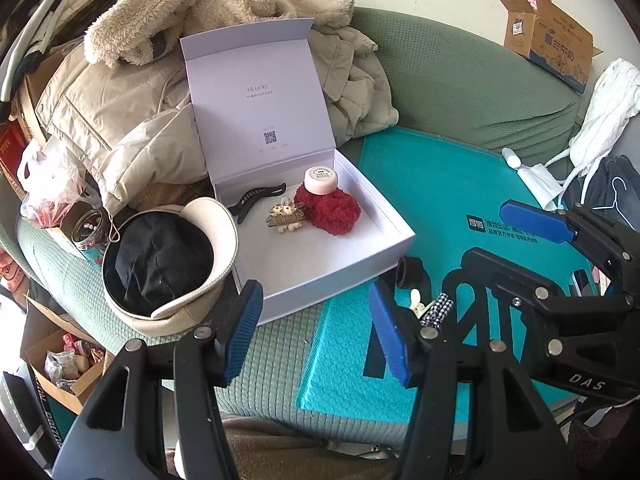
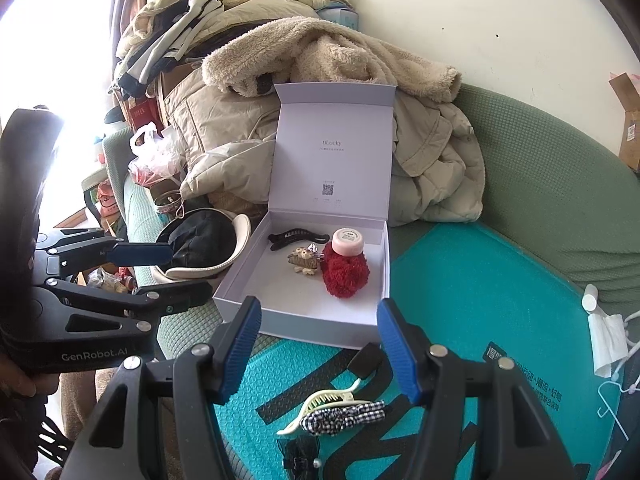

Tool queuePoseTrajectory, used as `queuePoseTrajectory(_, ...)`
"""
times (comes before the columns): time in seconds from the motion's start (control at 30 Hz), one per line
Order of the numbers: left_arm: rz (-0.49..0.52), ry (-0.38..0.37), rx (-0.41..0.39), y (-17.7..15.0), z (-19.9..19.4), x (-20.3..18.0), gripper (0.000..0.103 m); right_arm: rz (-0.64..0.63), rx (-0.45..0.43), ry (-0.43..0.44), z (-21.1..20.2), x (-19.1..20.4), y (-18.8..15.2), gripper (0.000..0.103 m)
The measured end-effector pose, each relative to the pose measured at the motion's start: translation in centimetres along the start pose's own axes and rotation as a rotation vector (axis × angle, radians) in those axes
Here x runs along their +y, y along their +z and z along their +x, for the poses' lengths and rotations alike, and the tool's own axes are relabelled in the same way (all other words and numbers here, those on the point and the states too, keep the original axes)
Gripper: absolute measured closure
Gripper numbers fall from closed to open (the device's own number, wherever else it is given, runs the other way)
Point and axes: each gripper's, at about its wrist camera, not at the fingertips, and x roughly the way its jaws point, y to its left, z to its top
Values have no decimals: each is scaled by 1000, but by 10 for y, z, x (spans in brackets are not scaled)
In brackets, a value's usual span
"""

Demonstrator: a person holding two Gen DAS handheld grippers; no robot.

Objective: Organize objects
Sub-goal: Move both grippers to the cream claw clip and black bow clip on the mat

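A: Left wrist view: the left gripper (image 1: 316,330) is spread, empty, at the white box's (image 1: 340,276) near wall; 4 items lie inside.

B: Right wrist view: the right gripper (image 2: 318,350), spread and empty, shows more: a gingham clip (image 2: 340,418) on the teal mat (image 2: 480,300) before the box.

A lived-in home, likely a living room. A green sofa (image 2: 540,184) stands against a plain wall, heaped with coats (image 2: 328,120) and a fleece (image 1: 192,12). A hat (image 1: 168,264), a clothes hanger (image 1: 618,196), plastic bags (image 1: 48,188) and cardboard boxes (image 1: 548,36) of odds and ends crowd around it.
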Motion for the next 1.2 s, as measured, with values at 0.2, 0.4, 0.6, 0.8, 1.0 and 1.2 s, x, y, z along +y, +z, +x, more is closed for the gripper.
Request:
queuePoseTrajectory(0.2, 8, -8, 18, -23, -5, -14, 49, 10, 19, 6, -11, -1, -21, 42)
queuePoseTrajectory(0.4, 21, -42, 44, -43, -2, -24, 49, 26, 39, 6, -16, -1, -41, 42)
queuePoseTrajectory(0.6, 48, -80, 68, -60, 4, -32, 49, 52, 63, 0, -20, 0, -60, 42)
queuePoseTrajectory(0.8, 84, -133, 114, -75, 18, -38, 49, 86, 87, -15, -20, 2, -82, 42)
queuePoseTrajectory(1.0, 126, -164, 149, -91, 38, -49, 49, 95, 131, -21, -13, 5, -109, 42)
queuePoseTrajectory(1.2, 118, -218, 184, -103, 59, -52, 49, 121, 160, -3, -6, 2, -129, 42)
